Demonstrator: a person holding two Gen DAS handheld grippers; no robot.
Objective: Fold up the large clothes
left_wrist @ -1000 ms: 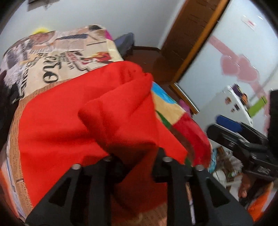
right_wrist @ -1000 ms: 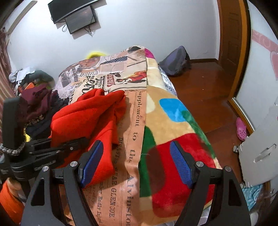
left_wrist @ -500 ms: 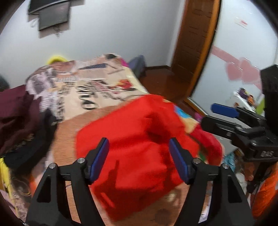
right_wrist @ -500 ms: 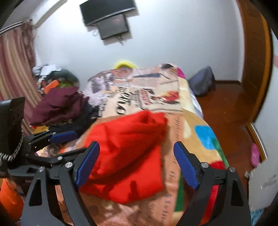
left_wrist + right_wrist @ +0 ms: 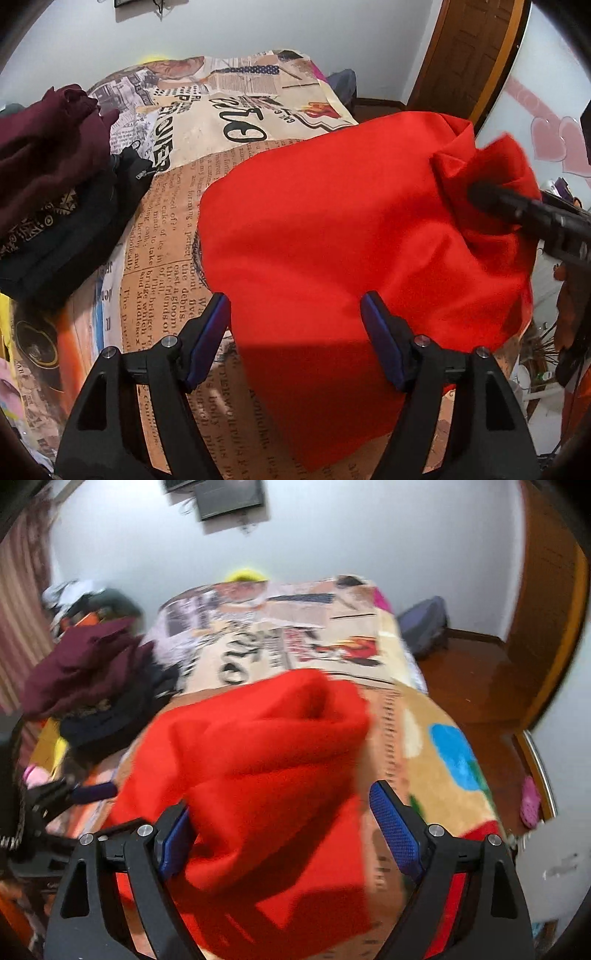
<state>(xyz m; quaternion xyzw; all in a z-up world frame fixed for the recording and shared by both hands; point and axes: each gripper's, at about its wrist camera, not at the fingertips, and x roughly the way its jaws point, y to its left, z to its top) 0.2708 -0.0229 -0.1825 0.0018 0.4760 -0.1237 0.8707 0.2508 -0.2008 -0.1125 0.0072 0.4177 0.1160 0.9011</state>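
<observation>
A large red garment (image 5: 351, 236) lies bunched on the printed bed cover (image 5: 166, 229). It also shows in the right wrist view (image 5: 266, 775), blurred. My left gripper (image 5: 295, 332) is open and empty, just above the garment's near edge. My right gripper (image 5: 280, 834) is open, with its fingers either side of a raised red fold. In the left wrist view the right gripper's tip (image 5: 491, 199) pokes into the garment's right side.
A heap of maroon and black clothes (image 5: 55, 173) lies on the bed's left side. The bed's right edge drops to a wooden floor (image 5: 472, 686) with a grey bag (image 5: 424, 627) and a pink shoe (image 5: 530, 805). A door (image 5: 469, 55) stands at the right.
My left gripper let go of the red cloth, opened and pulled back. My right gripper moved left over the garment, now straddling a fold. The garment sank into a heap.
</observation>
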